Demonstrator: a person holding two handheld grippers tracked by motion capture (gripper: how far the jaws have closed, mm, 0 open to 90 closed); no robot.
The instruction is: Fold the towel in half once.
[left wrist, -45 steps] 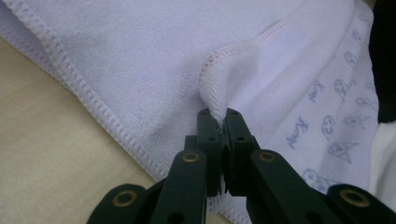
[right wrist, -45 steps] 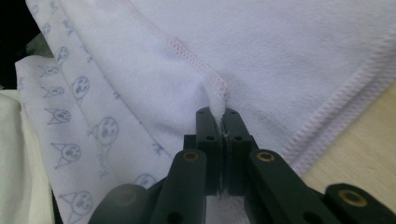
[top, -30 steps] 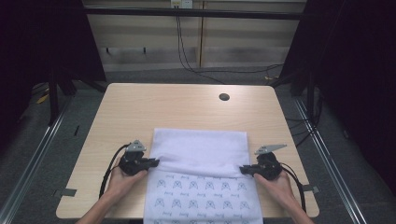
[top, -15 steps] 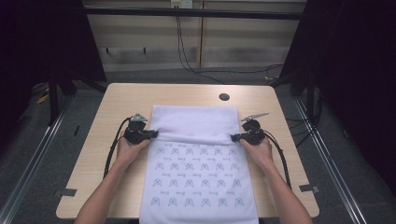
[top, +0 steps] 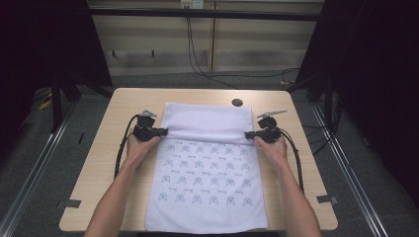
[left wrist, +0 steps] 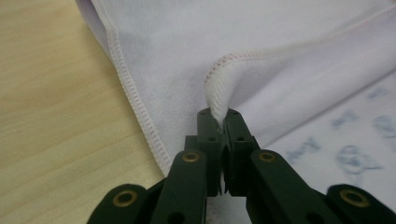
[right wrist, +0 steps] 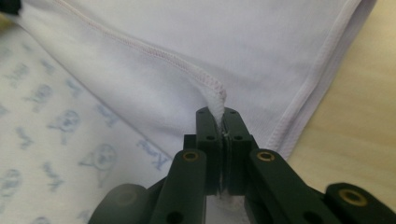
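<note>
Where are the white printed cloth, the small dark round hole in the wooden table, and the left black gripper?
White printed cloth (top: 205,182), high view, patterned middle.
Small dark round hole (top: 237,102), high view, its centre.
Left black gripper (top: 164,132), high view, jaw tips pinching the cloth's edge.

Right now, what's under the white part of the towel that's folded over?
Under the plain white folded-over flap lies more of the same white printed cloth towel, on the light wooden table. Whether anything else hides beneath is covered from sight.

A white printed cloth (top: 205,182) lies on the light wooden table (top: 101,163), its far part folded over, the left gripper (top: 163,132) at its left edge, the right gripper (top: 248,134) at its right edge, a small dark round hole (top: 237,102) behind it.
</note>
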